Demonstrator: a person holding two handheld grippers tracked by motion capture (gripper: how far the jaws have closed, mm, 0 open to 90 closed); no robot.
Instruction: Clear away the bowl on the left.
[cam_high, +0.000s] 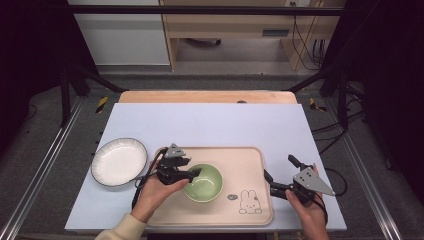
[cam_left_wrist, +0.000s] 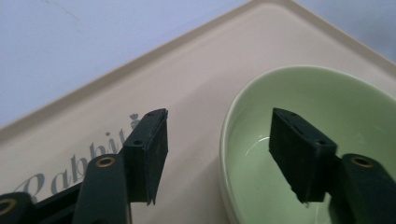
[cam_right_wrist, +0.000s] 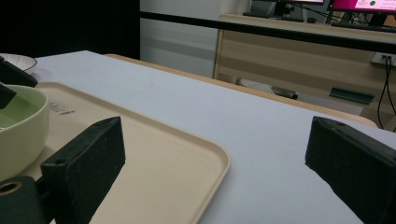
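A pale green bowl (cam_high: 205, 183) sits in the middle of a beige tray (cam_high: 240, 160) printed with a rabbit. My left gripper (cam_high: 193, 166) is open across the bowl's left rim. In the left gripper view one jaw hangs inside the bowl (cam_left_wrist: 327, 93) and the other stands outside over the tray (cam_left_wrist: 196, 74), neither pressing the rim. My right gripper (cam_high: 279, 166) is open at the tray's right edge. In the right gripper view one jaw is over the tray (cam_right_wrist: 154, 158) and the other over the table, with nothing between them.
A white plate (cam_high: 119, 161) with a dark rim lies on the lilac table top (cam_high: 210, 125), just left of the tray. Black frame posts flank the table, and a wooden desk (cam_high: 235, 25) stands beyond its far edge.
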